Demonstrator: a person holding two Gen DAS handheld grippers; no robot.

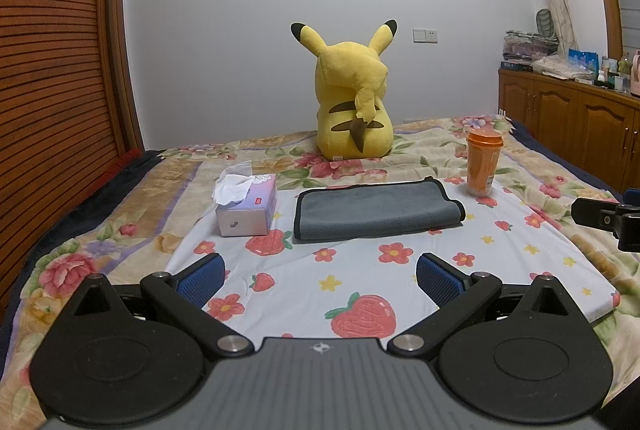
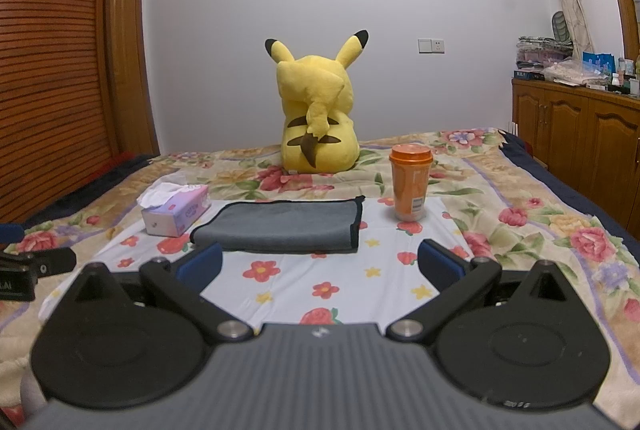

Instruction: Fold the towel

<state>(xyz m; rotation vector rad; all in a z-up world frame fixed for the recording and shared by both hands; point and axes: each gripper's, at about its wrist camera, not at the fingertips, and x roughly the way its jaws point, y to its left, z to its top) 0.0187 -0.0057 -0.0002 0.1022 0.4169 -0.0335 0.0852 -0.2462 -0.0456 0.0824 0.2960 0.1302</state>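
Both claws spread, empty | left claw [image 1: 320, 276] | right claw [image 2: 320, 266] | towel [image 1: 376, 208] folded

One grey towel [image 1: 376, 210], one tissue box [image 1: 247, 208], one orange cup [image 1: 483, 164], one yellow plush toy [image 1: 352, 106], and two grippers, left gripper [image 1: 320, 280] and right gripper [image 2: 320, 266].

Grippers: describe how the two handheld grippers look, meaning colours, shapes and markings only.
The left gripper and right gripper look identical: two blue textured pads on black angled link arms with silver pivot bolts, rounded black side plates with triangular cut-outs, and a grey ribbed body bearing a small white emblem. No cables, sleeves or hands are visible. White lettering on the left gripper's side, seen from the right wrist camera, is unreadable.
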